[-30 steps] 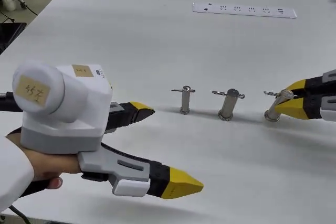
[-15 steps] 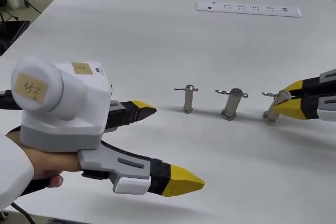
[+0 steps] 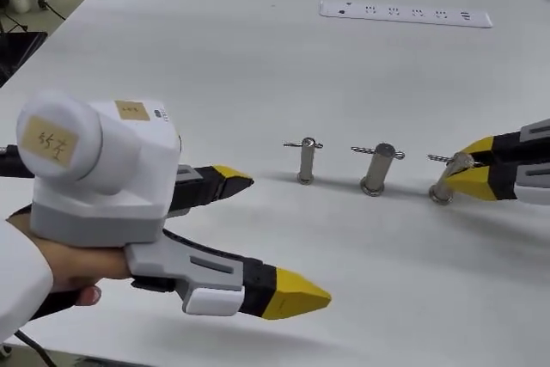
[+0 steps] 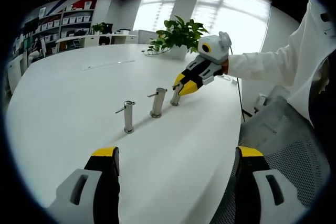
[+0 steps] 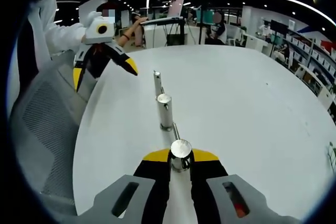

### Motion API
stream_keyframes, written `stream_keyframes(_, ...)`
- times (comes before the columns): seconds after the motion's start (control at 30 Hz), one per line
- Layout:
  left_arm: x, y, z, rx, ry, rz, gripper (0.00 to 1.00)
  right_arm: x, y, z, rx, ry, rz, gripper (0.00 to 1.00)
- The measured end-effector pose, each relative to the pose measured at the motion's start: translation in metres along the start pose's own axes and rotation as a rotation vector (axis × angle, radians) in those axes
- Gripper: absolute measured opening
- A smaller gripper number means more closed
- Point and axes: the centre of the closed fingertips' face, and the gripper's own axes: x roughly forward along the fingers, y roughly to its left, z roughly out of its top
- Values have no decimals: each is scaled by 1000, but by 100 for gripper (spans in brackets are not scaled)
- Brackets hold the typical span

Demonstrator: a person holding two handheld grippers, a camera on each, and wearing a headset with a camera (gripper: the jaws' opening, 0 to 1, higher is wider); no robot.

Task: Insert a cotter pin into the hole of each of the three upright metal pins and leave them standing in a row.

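Observation:
Three metal pins stand in a row on the white table (image 3: 258,66), each with a cotter pin through its top. The left pin (image 3: 306,162) and middle pin (image 3: 375,171) stand free. The right pin (image 3: 445,185) leans, its top held between the yellow tips of my right gripper (image 3: 469,169), which is shut on it. In the right gripper view the pin head (image 5: 180,149) sits between the jaws of the right gripper (image 5: 180,157). My left gripper (image 3: 273,238) hovers open at the near left, well short of the row; its jaws (image 4: 176,153) hold nothing.
A white power strip (image 3: 405,14) lies at the far side of the table. Floor and cables show past the table's left edge. In the left gripper view a potted plant (image 4: 177,35) stands at the far end, and a grey mesh chair (image 4: 273,124) sits to the right.

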Motion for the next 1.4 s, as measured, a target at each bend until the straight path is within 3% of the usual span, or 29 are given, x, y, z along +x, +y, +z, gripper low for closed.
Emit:
stream_keyframes(0.1,0,0,-1,1,2,0,90,0,0,0,7,-4,0,9)
stream_keyframes(0.27,0,0,0,-3,-2,3,90,1,-1,0,84,-25,-9,9)
stream_keyframes(0.33,-1,-1,1,-6,-5,5,90,1,-1,-2,74,-22,-28,12)
stream_keyframes(0.5,-4,0,5,-17,-22,18,90,-6,-1,4,143,-57,-69,34)
stream_keyframes(0.63,-6,1,10,-24,-42,40,90,-17,-1,10,166,-86,-111,41)
stream_keyframes(0.77,-9,2,13,-33,-60,58,91,-32,9,28,249,-182,-138,48)
stream_keyframes(0.97,-12,4,17,-53,-73,87,91,-50,20,32,314,-228,-191,64)
stream_keyframes(1.1,-12,4,18,-77,-81,97,91,-54,30,30,341,-229,-211,72)
stream_keyframes(1.27,-11,5,18,-94,-84,129,92,-55,39,19,384,-159,-278,83)
stream_keyframes(1.4,-12,9,20,-103,-88,167,94,-55,38,16,414,-153,-306,92)
